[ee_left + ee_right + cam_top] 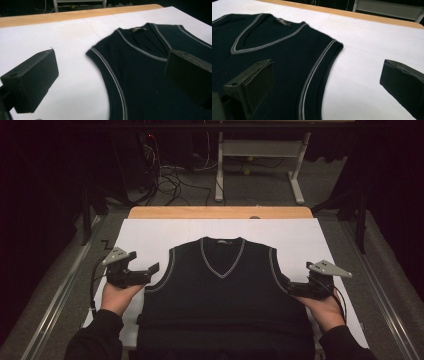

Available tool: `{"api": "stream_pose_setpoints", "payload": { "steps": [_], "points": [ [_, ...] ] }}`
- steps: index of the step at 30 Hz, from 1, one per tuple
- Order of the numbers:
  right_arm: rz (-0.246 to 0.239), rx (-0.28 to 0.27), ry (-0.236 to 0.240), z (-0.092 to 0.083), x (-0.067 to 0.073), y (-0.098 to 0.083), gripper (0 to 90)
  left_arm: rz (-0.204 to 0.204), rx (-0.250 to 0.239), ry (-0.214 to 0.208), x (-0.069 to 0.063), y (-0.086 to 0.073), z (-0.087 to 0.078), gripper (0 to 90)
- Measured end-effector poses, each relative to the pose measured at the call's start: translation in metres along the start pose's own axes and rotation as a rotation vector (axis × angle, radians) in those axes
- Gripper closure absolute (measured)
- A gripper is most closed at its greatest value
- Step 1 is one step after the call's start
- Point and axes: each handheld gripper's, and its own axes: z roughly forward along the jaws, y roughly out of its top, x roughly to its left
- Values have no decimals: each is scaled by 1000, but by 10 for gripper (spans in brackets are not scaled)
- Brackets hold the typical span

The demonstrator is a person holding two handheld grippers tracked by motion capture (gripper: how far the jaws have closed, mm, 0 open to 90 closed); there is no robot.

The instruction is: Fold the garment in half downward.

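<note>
A black sleeveless V-neck vest [222, 290] with grey trim lies flat, neck away from me, on a white sheet [150, 235]. My left gripper [152, 274] hovers at the vest's left armhole, its jaws wide apart with nothing between them. In the left gripper view the gripper [111, 65] straddles the trimmed armhole edge of the vest [150, 75]. My right gripper [287, 286] hangs at the right armhole, also open and empty. The right gripper view has its gripper [328, 70] above the vest [274, 50] and the bare sheet beside it.
The sheet covers a wooden table whose far edge [220, 212] shows beyond it. Metal rails [65, 285] run along both sides. Behind the table are floor cables [170, 180] and a white desk frame [260, 150]. Bare sheet surrounds the vest's top and sides.
</note>
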Motion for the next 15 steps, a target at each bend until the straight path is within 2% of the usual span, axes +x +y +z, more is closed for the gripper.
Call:
{"api": "stream_pose_setpoints", "payload": {
  "steps": [1, 2, 3, 4, 6, 7, 8, 9, 13, 15],
  "points": [
    [-5, 3, -6, 6, -1, 7, 2, 3, 15, 8, 2, 7, 11, 0],
    [-5, 3, -6, 6, -1, 7, 2, 3, 15, 8, 2, 7, 11, 0],
    [-10, 6, -10, 11, -1, 12, 2, 2, 21, 16, 4, 13, 23, 0],
    [-17, 6, -13, 13, -1, 15, 2, 2, 21, 16, 4, 13, 23, 0],
    [-24, 8, -15, 17, -1, 19, 2, -10, 28, 25, 6, 17, 34, 0],
    [-24, 11, -13, 19, -1, 20, 2, -37, 47, 14, 9, 21, 46, 0],
    [-24, 16, -14, 21, 0, 21, 2, -37, 47, 14, 9, 21, 46, 0],
    [-24, 16, -13, 23, -1, 22, 2, -49, 63, 16, 10, 24, 57, 0],
    [-19, 20, -15, 28, -2, 24, 2, -50, 74, 26, 10, 28, 72, 0],
    [-16, 22, -17, 31, -3, 25, 2, -60, 90, 31, 10, 31, 84, 0]
  ]
}}
